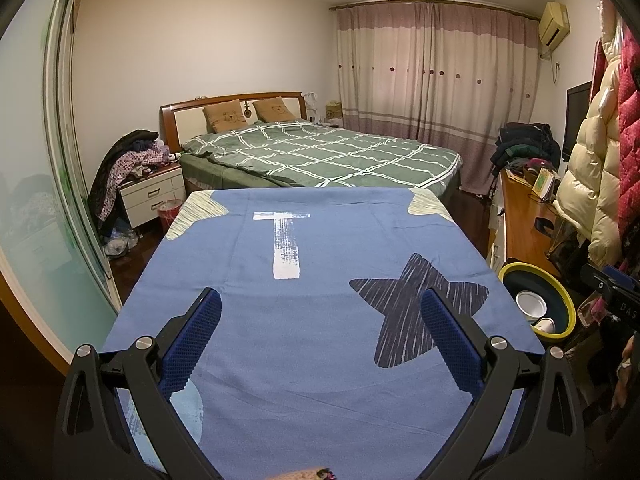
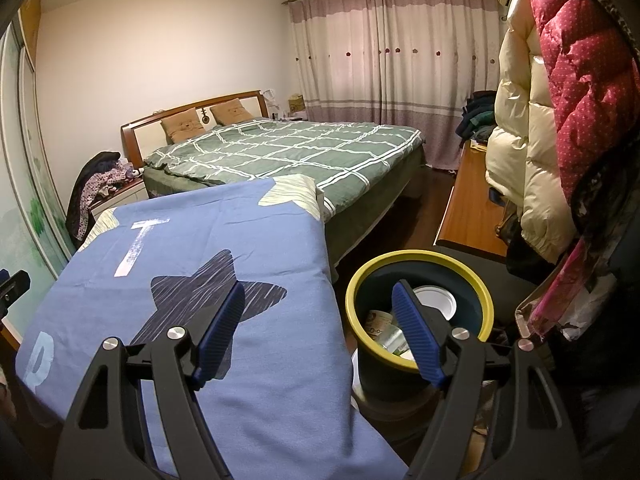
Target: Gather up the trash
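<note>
A dark bin with a yellow rim [image 2: 420,258] stands on the floor just right of the table. Inside it lie a white lid or cup [image 2: 434,300] and crumpled paper and foil trash [image 2: 386,328]. The same bin [image 1: 534,268] shows at the right edge of the left wrist view, with white cups [image 1: 531,305] in it. My right gripper [image 2: 318,306] is open over the table's right edge, its right finger in front of the bin's mouth, nothing between the fingers. My left gripper [image 1: 320,306] is open above the blue cloth [image 1: 320,280], empty.
The blue cloth with a dark star [image 2: 208,292] covers the table. Behind it is a bed with a green checked cover [image 1: 320,148]. A wooden desk [image 2: 468,208] and hanging padded coats [image 2: 560,120] crowd the right side. A bedside cabinet [image 1: 150,196] with clothes stands at left.
</note>
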`<state>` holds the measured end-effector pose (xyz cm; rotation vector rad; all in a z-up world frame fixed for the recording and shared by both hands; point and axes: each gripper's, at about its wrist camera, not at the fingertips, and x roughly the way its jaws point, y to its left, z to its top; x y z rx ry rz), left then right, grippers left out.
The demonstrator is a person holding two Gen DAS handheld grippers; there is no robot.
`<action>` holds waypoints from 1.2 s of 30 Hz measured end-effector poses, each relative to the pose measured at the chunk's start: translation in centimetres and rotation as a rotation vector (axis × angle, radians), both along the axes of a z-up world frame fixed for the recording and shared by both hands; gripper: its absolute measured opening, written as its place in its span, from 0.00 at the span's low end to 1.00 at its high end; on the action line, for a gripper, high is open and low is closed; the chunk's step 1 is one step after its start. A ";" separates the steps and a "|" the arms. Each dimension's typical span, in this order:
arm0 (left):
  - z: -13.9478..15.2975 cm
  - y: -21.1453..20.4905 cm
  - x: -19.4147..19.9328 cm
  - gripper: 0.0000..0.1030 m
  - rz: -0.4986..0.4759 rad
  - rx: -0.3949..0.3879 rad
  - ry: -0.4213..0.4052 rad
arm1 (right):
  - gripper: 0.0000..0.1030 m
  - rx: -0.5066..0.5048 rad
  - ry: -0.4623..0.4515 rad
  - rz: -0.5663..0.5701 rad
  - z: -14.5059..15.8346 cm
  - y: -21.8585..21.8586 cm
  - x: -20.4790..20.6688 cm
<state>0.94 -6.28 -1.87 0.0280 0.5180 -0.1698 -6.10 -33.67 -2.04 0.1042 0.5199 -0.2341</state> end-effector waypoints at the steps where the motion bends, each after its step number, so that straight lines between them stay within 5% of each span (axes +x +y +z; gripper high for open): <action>1: 0.0 0.1 0.1 0.95 0.000 0.000 0.000 | 0.70 0.001 0.000 0.000 0.0 0.0 0.0; 36: -0.8 -0.1 1.6 0.95 -0.027 -0.001 0.050 | 0.70 0.004 0.007 0.003 -0.3 0.3 0.2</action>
